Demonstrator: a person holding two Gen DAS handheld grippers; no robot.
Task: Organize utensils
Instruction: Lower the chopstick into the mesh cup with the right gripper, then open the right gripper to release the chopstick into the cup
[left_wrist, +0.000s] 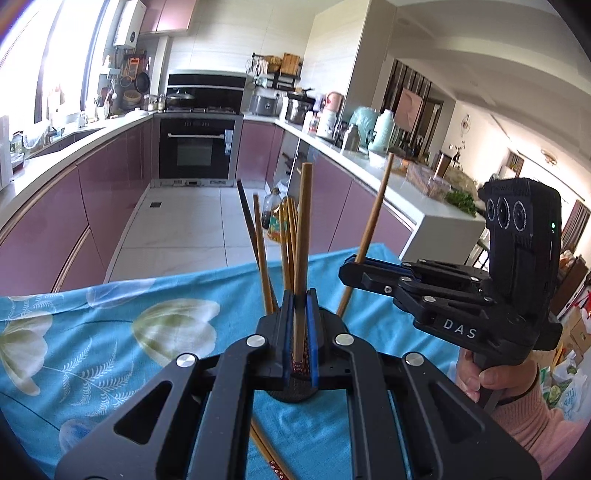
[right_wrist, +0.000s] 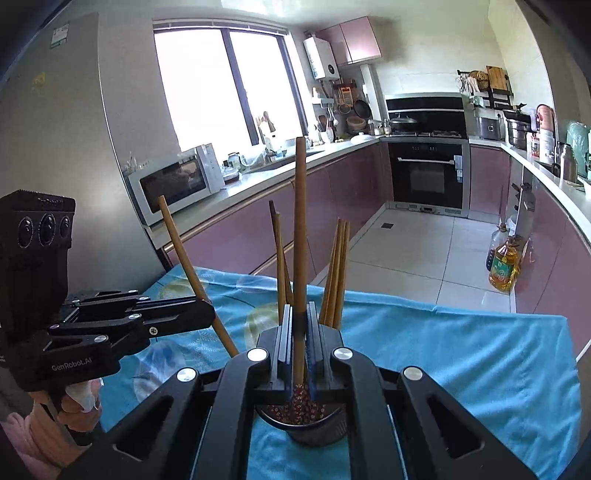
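My left gripper (left_wrist: 300, 300) is shut on an upright brown chopstick (left_wrist: 303, 229), whose patterned lower end hangs at the mouth of a dark holder (left_wrist: 291, 394). Several more chopsticks (left_wrist: 289, 240) stand in that holder. To the right, a hand holds my right gripper (left_wrist: 351, 264), shut on a slanted chopstick (left_wrist: 373, 218). In the right wrist view, the right gripper (right_wrist: 300, 314) clamps its chopstick (right_wrist: 300, 221) above the same holder (right_wrist: 306, 430), with the standing chopsticks (right_wrist: 337, 273) behind. My left gripper (right_wrist: 207, 314) holds its chopstick (right_wrist: 183, 254) at the left.
The table carries a blue flowered cloth (left_wrist: 110, 332), and loose chopsticks (left_wrist: 271, 456) lie on it near me. Past the table's far edge are a tiled floor, purple cabinets and an oil bottle (right_wrist: 503, 267). A microwave (right_wrist: 173, 181) stands on the left counter.
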